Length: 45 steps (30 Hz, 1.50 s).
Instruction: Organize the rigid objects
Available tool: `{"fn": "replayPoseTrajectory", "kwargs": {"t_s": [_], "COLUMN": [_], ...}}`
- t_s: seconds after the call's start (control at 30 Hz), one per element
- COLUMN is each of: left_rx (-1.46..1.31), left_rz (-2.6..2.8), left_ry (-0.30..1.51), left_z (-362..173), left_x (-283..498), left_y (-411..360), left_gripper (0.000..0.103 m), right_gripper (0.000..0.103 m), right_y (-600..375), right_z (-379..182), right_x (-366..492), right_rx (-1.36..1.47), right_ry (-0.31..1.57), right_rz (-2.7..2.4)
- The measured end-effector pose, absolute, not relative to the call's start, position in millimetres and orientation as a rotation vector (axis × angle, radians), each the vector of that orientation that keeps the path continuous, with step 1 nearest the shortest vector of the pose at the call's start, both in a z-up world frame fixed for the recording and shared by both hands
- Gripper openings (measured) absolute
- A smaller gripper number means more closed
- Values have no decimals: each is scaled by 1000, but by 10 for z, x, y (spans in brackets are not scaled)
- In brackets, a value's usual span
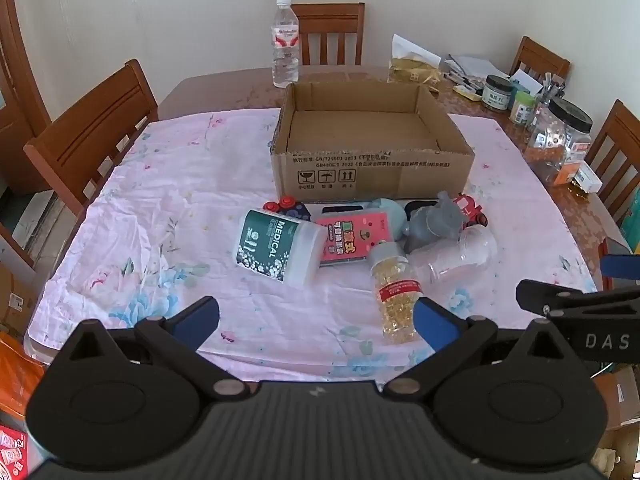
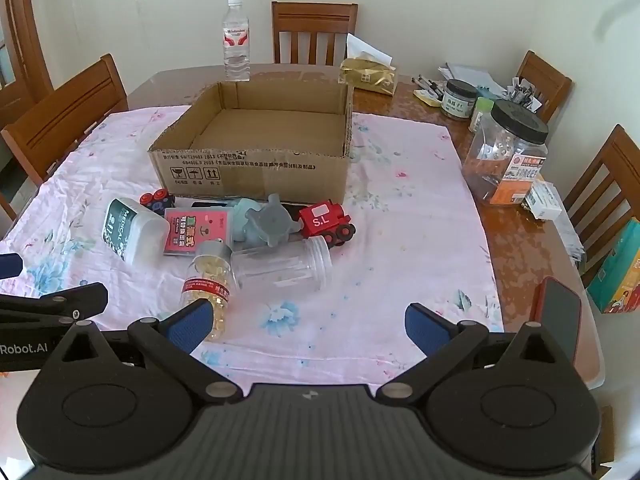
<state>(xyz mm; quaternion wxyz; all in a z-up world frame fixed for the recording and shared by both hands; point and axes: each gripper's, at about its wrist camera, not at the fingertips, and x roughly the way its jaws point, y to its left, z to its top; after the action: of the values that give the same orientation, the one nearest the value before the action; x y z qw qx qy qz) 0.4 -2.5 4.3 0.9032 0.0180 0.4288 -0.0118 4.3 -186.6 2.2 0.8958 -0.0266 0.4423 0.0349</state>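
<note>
Both hand-held grippers, left point(image 1: 316, 322) and right point(image 2: 308, 324), hang wide and empty over the counter's jumbled bottles point(image 2: 206, 280), since the box point(image 2: 256, 168) awaits filling.

box print point(image 1: 340, 162) too small to read; dark flat object point(image 2: 208, 203) mostly hidden

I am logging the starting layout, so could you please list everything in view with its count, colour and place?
cardboard box: 1, brown, empty, mid-cloth
medical tub: 1, green-white, lying left of pile
pink pack: 1, pink, beside tub
capsule bottle: 1, clear with yellow capsules, lying nearest
clear jar: 1, transparent, lying
grey toy: 1, grey, mid-pile
toy train: 1, red, right of pile
water bottle: 1, clear, behind box
big jar: 1, black-lidded, right
phone: 1, red-edged, right edge
chairs: several, wooden
left claw: open, empty
right claw: open, empty
</note>
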Motion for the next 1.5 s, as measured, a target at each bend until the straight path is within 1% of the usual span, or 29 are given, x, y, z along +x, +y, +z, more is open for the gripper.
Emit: {"fn": "replayPoseTrajectory", "kwargs": {"t_s": [1.5], "left_rx": [50], "left_rz": [-12], "left_ry": [878], "left_z": [126], "left_x": [57], "left_y": [-52], "left_gripper": [102], "right_gripper": [103], "right_y": [-1892], "right_z": [86], "right_x": [97], "right_rx": [-53], "right_ry": [909], "right_rz": [89]}}
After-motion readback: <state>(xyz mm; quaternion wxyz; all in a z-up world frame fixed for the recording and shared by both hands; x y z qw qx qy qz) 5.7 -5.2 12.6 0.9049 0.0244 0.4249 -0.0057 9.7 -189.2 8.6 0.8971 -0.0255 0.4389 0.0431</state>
